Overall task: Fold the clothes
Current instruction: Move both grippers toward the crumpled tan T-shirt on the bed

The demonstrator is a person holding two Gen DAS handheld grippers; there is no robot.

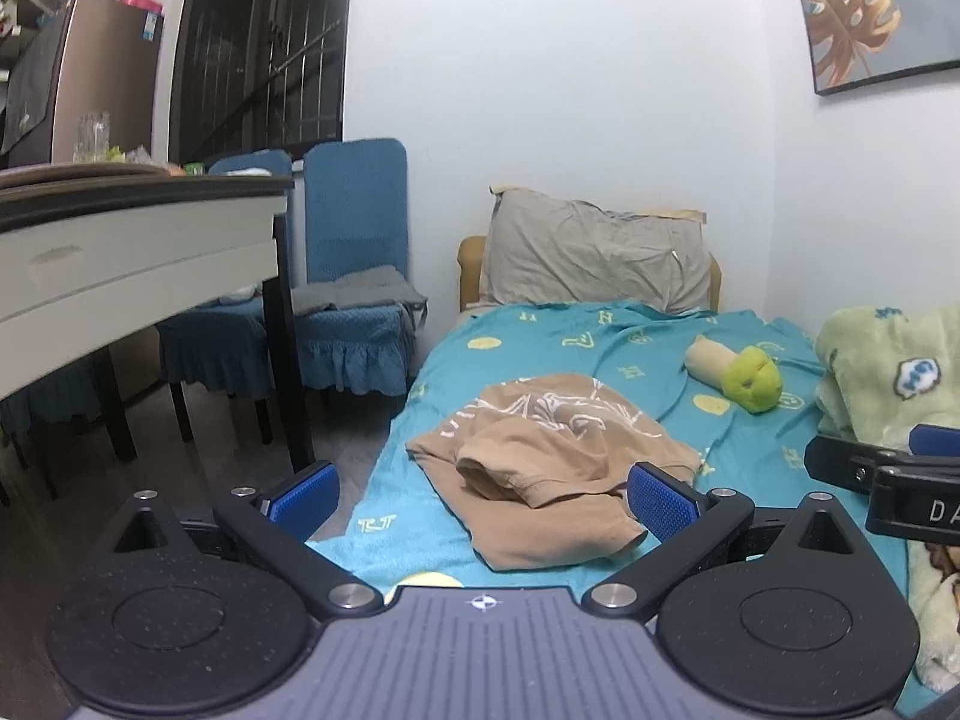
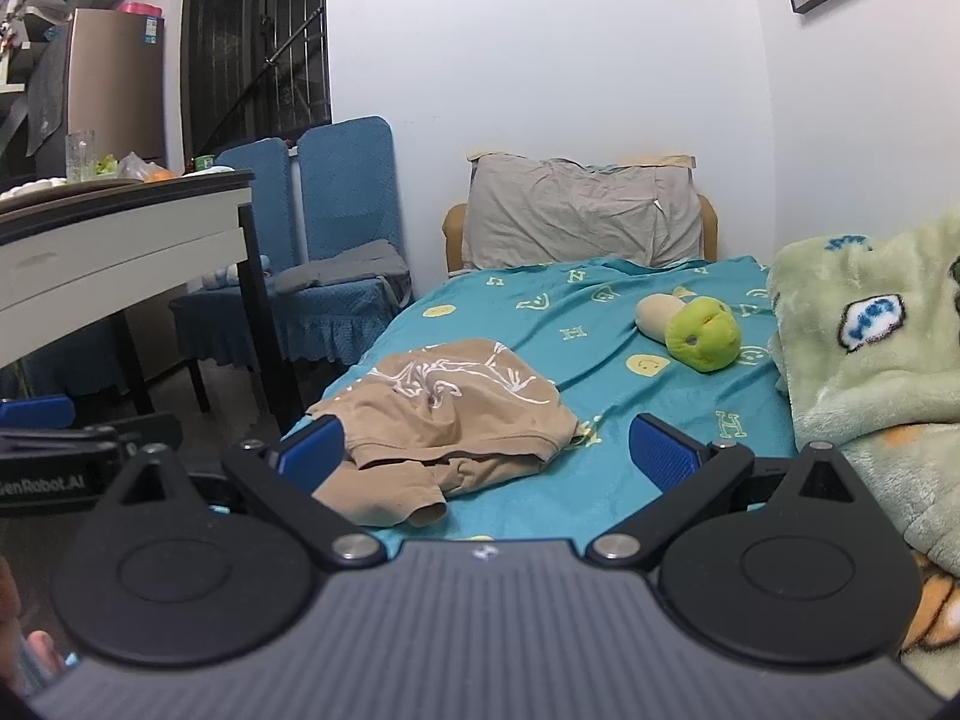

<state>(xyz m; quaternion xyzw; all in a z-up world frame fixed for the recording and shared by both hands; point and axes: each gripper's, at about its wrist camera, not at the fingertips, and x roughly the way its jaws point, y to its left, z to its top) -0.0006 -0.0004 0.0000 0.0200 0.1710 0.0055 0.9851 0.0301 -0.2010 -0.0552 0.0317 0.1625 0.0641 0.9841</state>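
Left wrist view showed the left gripper [image 1: 483,495] tipped slightly downward over the near end of the bed, its blue pads spread wide with nothing between them, and the right gripper [image 2: 492,450] hung likewise, wide and empty. A tan T-shirt [image 1: 540,456] with a white line print lay crumpled on the teal bedsheet [image 1: 540,348], one sleeve flopped toward the cameras. It sat just ahead of both grippers, touching neither.

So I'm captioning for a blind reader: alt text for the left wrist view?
A crumpled tan T-shirt lies on a teal bedsheet beyond the open left gripper, untouched. A green plush toy lies further up.
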